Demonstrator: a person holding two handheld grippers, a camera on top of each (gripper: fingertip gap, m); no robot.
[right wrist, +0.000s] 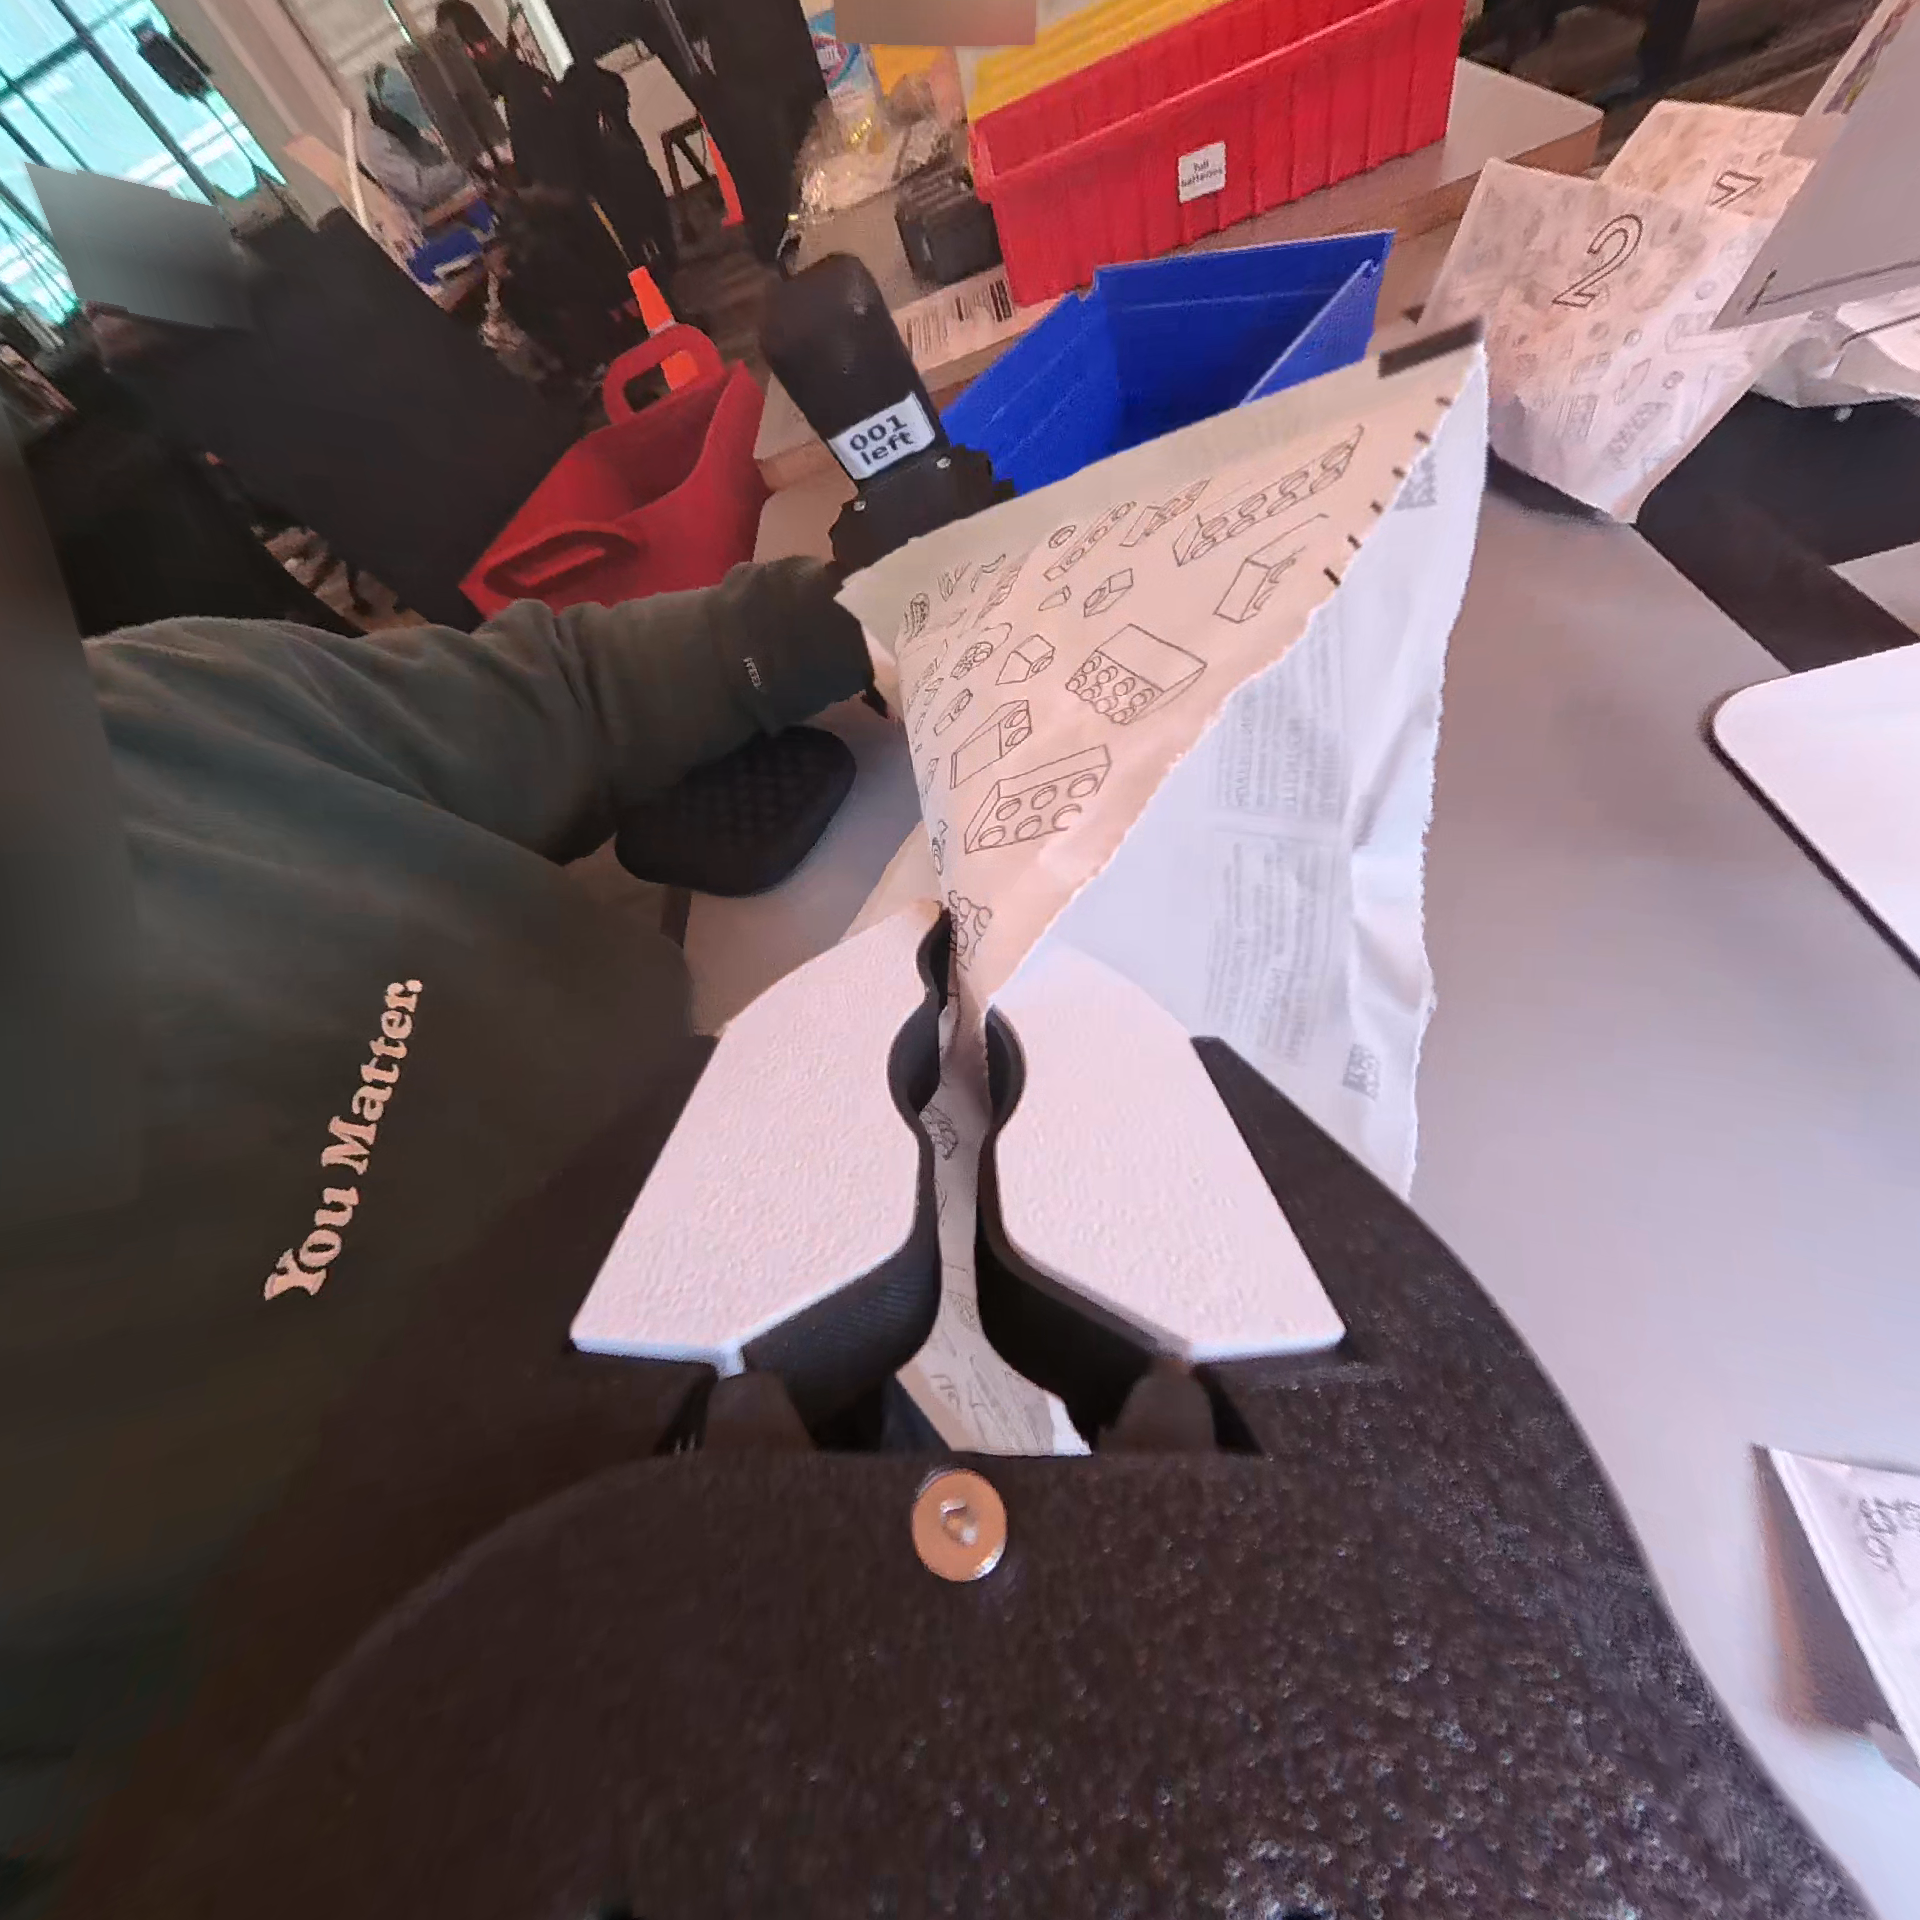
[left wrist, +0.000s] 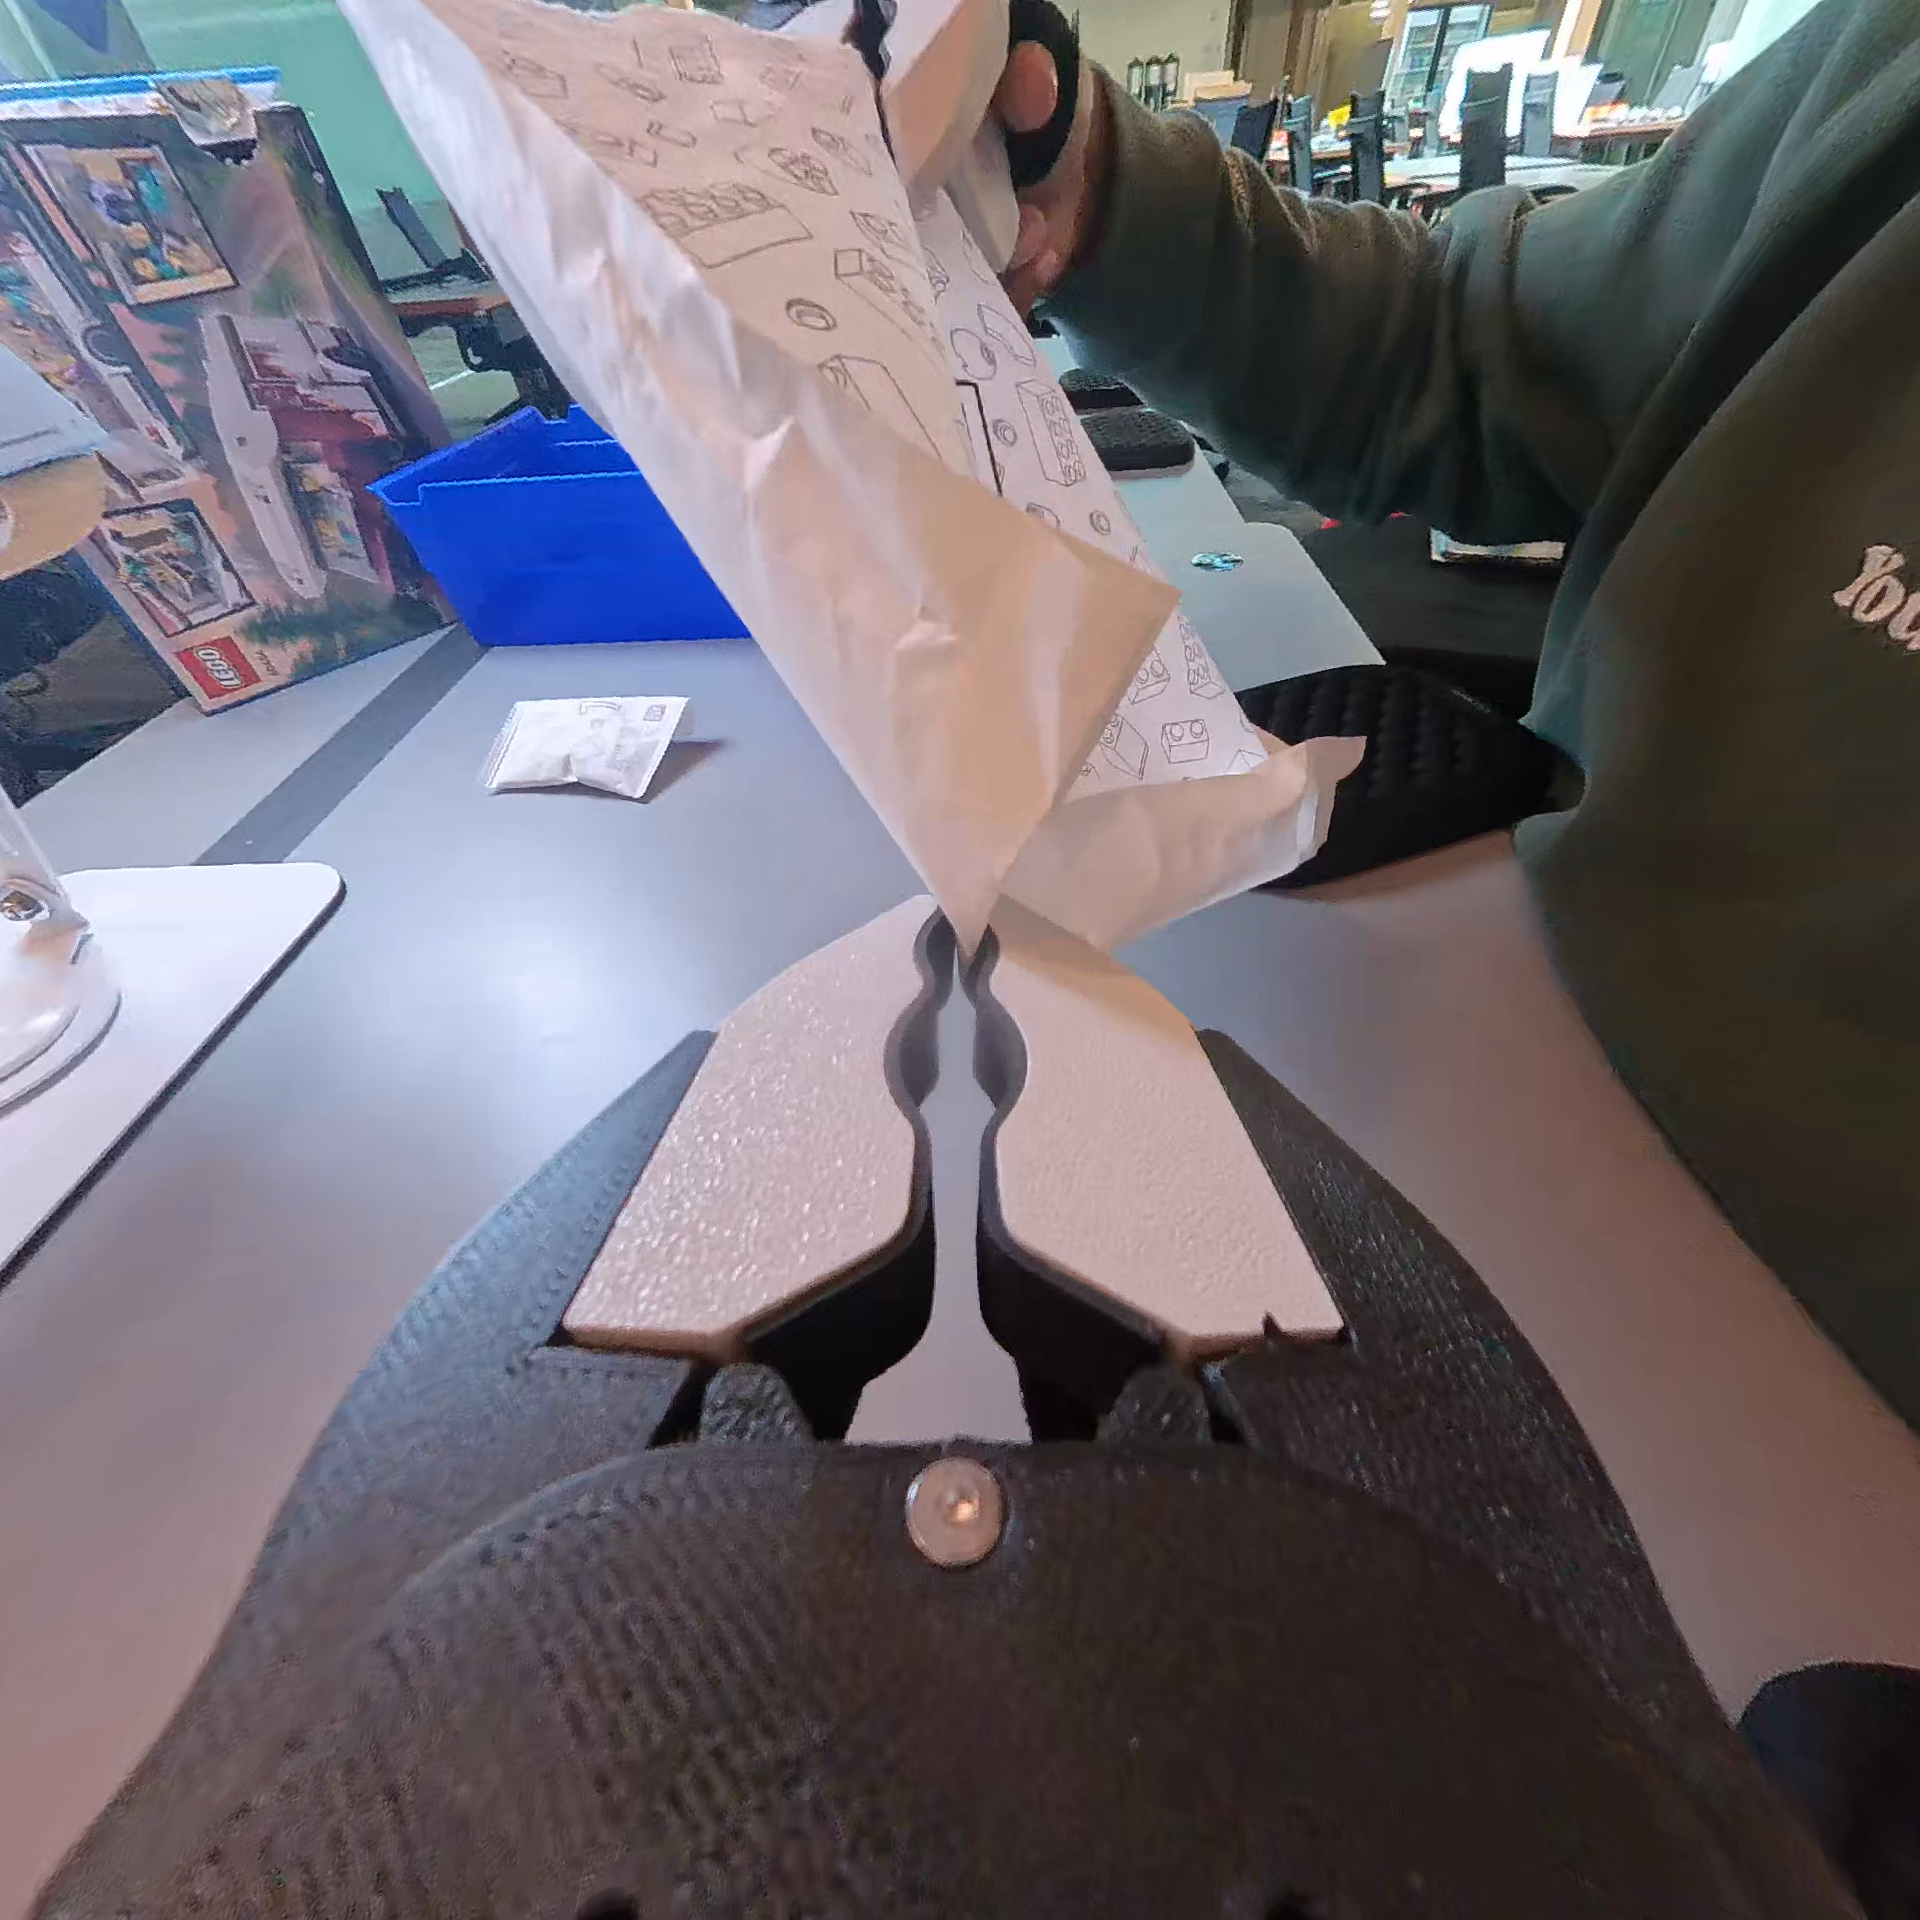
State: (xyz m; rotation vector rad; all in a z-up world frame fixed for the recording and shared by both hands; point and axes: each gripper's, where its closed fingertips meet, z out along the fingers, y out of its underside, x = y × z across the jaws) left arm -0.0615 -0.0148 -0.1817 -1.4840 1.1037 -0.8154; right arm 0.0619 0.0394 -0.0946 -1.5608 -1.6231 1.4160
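Paper bag (left wrist: 790, 436) hangs stretched between both grippers: left gripper (left wrist: 958, 951) pinches one corner, right gripper (right wrist: 961, 971) clamps another edge, above the grey table (left wrist: 499, 1018).

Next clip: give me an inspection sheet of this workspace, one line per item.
Surface: grey tabletop, white board at its left.
Job's things: white paper bag printed with brick outlines, held up between both tools.
Clutter: small white sachet, blue plastic bin, colourful toy box, second printed bag.
Grippers: left tool pinches a bag corner; right tool clamps another edge.
Cables: nothing seen.
Surroundings: red crate, people, chairs.
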